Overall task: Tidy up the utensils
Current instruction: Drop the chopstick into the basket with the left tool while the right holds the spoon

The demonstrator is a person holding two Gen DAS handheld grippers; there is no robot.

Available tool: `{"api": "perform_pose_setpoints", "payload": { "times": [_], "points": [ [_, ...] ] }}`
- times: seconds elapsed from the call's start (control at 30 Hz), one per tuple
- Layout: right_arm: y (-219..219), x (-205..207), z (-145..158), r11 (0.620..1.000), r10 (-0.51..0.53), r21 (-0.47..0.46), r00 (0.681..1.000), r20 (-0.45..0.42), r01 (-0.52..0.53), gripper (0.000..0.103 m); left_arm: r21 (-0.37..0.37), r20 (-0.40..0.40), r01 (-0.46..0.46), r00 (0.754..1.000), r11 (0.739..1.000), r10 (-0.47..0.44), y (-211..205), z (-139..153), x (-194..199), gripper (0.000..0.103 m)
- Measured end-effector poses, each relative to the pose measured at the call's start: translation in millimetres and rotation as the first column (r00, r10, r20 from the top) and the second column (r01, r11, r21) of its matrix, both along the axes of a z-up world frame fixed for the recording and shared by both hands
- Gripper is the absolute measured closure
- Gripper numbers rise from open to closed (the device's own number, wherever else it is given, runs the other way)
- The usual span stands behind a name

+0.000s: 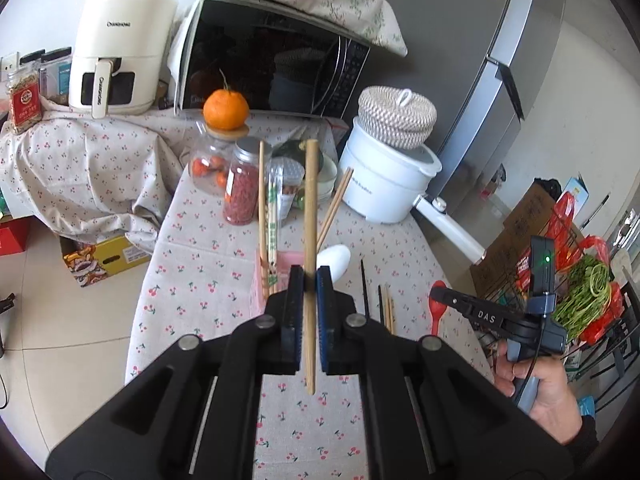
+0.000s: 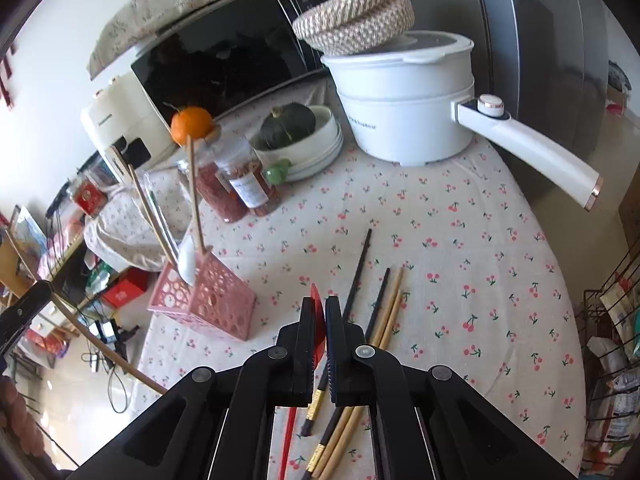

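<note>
Above the tabletop (image 2: 440,240), left tool (image 1: 308,280) clamps a wooden stick (image 1: 310,240), right tool (image 2: 319,308) pinches a red spoon (image 2: 318,336), both bound for the pink basket (image 2: 212,304).

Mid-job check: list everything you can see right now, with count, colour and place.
Holder: 1, pink, table left; holds chopsticks and a white spoon.
Loose chopsticks: 2 black, 2 wooden, on cloth beside holder.
Wooden chopstick: 1, in left gripper.
Red spoon: 1, in right gripper.
Pot: 1, white, table back; woven basket on it.
Squash: 1, dark green, in white bowl.
Jars: several, clear; orange on one.
Microwave: 1, black, behind.
Air fryer: 1, cream, back left.
Fridge: 1, grey, right.
Left gripper: black, shut.
Right gripper: black, shut.
</note>
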State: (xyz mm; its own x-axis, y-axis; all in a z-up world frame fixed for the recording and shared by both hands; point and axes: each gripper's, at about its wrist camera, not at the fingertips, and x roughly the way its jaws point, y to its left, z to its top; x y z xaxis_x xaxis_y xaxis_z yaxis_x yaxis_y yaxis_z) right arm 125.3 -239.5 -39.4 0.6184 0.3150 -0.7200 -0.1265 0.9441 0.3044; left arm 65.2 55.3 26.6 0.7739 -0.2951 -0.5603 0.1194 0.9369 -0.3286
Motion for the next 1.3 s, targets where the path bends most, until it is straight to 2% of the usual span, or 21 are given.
{"api": "perform_pose_setpoints", "payload": {
  "times": [0.07,0.2,0.33,0.4,0.73,0.93,1.0,1.07,1.2,1.3],
  "points": [
    [-1.0,-6.7,14.0,1.000,-0.016,0.026,0.999,0.044,0.015,0.098,-0.006,0.089,-0.050,0.995,0.999,0.050,5.0,9.2,-6.4,0.096],
    [0.3,-13.0,28.8,0.998,-0.041,0.054,0.994,0.101,0.036,0.098,-0.022,0.223,-0.117,0.968,0.993,0.119,10.3,18.1,-10.8,0.096],
    [9.2,-9.2,29.2,0.998,-0.030,0.062,0.993,0.115,0.023,0.098,-0.018,0.314,-0.161,0.936,0.987,0.159,8.2,17.1,-5.4,0.096],
    [13.6,-7.7,27.6,0.998,-0.025,0.060,0.993,0.115,0.019,0.098,0.001,0.334,-0.177,0.928,0.984,0.166,4.7,12.4,1.8,0.096],
    [22.9,-8.0,26.6,0.999,-0.037,0.034,0.986,0.162,0.032,0.098,0.046,0.186,-0.189,0.966,0.981,0.178,-1.4,-25.5,46.9,0.096],
    [32.0,-12.4,33.3,0.999,-0.033,0.026,0.977,0.212,0.028,0.098,-0.001,0.118,-0.118,0.986,0.993,0.117,-1.1,-40.6,64.3,0.095],
    [37.2,-15.6,38.8,0.999,-0.034,0.024,0.970,0.242,0.029,0.098,-0.023,0.087,-0.103,0.991,0.994,0.105,-0.3,-42.2,66.7,0.087],
    [43.2,-20.0,45.5,0.999,-0.037,0.025,0.960,0.279,0.032,0.098,-0.024,0.077,-0.100,0.992,0.995,0.101,0.5,-40.4,64.1,0.072],
    [55.8,-25.4,58.3,0.999,-0.051,0.023,0.937,0.345,0.046,0.098,-0.026,0.063,-0.095,0.993,0.995,0.096,8.3,-34.2,56.2,0.061],
    [66.4,-23.7,69.6,0.996,-0.085,0.034,0.918,0.388,0.078,0.098,-0.037,0.026,-0.118,0.993,0.992,0.119,20.8,-33.6,49.8,0.050]
  ]
}}
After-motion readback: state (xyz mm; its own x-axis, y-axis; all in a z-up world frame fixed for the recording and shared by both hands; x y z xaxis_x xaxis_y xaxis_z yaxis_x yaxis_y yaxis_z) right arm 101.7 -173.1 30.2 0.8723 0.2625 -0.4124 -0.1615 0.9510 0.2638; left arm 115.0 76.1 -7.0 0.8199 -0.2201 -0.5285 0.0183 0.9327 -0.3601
